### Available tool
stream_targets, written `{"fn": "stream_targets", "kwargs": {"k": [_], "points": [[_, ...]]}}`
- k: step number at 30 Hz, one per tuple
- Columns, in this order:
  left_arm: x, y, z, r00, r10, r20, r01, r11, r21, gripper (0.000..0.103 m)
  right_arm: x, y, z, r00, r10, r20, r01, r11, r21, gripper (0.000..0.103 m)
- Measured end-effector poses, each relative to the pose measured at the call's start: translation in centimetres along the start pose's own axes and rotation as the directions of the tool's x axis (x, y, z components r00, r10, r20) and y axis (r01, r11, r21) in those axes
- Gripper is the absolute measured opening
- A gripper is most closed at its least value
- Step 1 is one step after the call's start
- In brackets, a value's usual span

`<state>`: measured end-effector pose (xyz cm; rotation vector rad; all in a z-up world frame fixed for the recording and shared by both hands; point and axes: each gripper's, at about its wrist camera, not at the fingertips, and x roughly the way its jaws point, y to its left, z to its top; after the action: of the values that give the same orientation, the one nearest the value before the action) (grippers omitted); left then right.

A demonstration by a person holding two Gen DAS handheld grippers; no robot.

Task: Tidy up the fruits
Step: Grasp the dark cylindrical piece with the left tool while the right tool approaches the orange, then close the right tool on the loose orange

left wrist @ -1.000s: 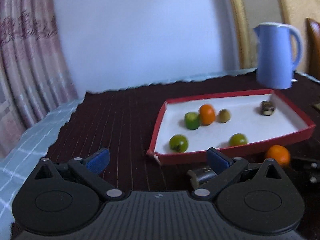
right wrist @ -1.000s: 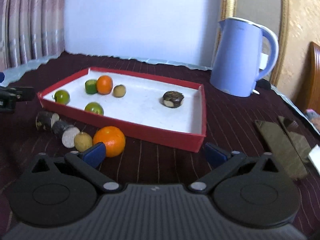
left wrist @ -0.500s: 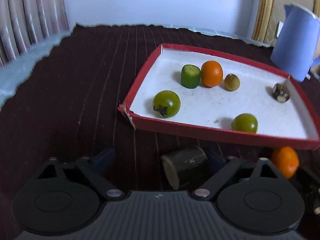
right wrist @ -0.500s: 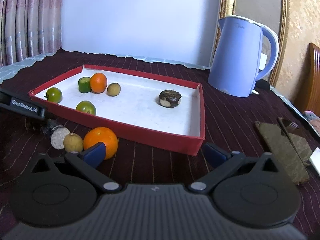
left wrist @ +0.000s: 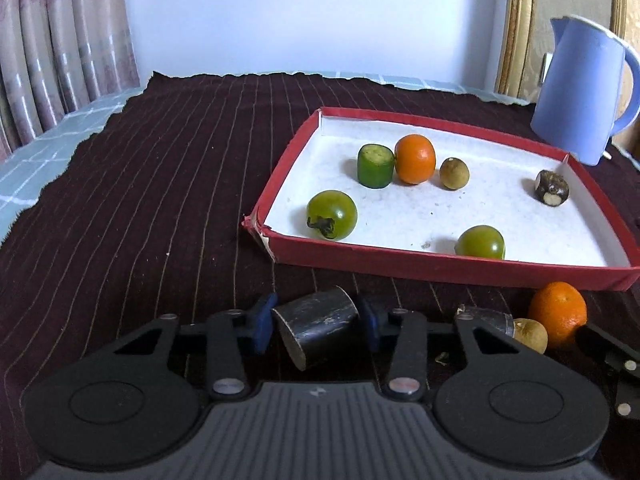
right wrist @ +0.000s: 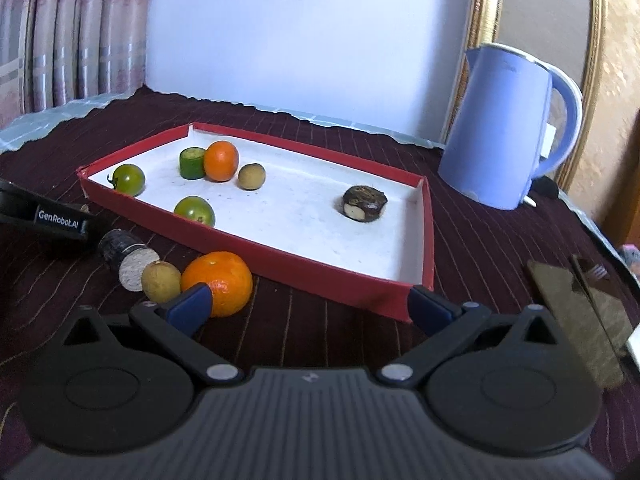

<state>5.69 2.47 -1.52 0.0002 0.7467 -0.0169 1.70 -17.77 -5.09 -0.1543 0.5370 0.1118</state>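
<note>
My left gripper (left wrist: 316, 322) points down at the tablecloth in front of the red tray (left wrist: 440, 268). A short dark cane-like piece (left wrist: 320, 328) lies between its closing jaws, and both blue pads touch its sides. A second dark piece (left wrist: 486, 318), a small tan fruit (left wrist: 530, 334) and an orange (left wrist: 558, 314) sit outside the tray at the right. Inside the tray are two green tomatoes (left wrist: 332, 214), a green chunk (left wrist: 375, 165), an orange (left wrist: 415, 159), a tan fruit (left wrist: 454, 173) and a dark nut-like piece (left wrist: 552, 188). My right gripper (right wrist: 310, 302) stands open and holds nothing, just right of the outside orange (right wrist: 218, 282).
A blue kettle (right wrist: 504, 132) stands behind the tray's right end. Flat dark slabs (right wrist: 576, 312) lie at the far right of the table. The dark striped cloth (left wrist: 140, 200) ends at a pale checked edge on the left, near curtains.
The left gripper tipped down and came in over the dark piece, and its jaws narrowed from wide open to touching it. The right gripper kept nearly still.
</note>
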Motion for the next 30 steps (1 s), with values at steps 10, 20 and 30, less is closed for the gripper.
{"fn": "stream_targets", "kwargs": {"k": [10, 20, 30], "points": [[-0.4, 0.2, -0.4, 1.0, 0.006, 0.007, -0.006, 1.0, 0.018, 0.043, 0.3, 1.6, -0.1, 0.998, 0.05, -0.031, -0.053, 0.994, -0.098, 0.091], [-0.4, -0.1, -0.7, 1.0, 0.013, 0.025, -0.014, 0.999, 0.041, 0.043, 2.3, 1.2, 0.6, 0.969, 0.235, -0.075, -0.235, 0.972, 0.003, 0.039], [-3.3, -1.6, 0.2, 0.993, -0.017, 0.116, 0.008, 0.997, 0.083, 0.043, -1.3, 0.8, 0.5, 0.997, 0.067, 0.036, -0.07, 0.994, 0.084, 0.039]]}}
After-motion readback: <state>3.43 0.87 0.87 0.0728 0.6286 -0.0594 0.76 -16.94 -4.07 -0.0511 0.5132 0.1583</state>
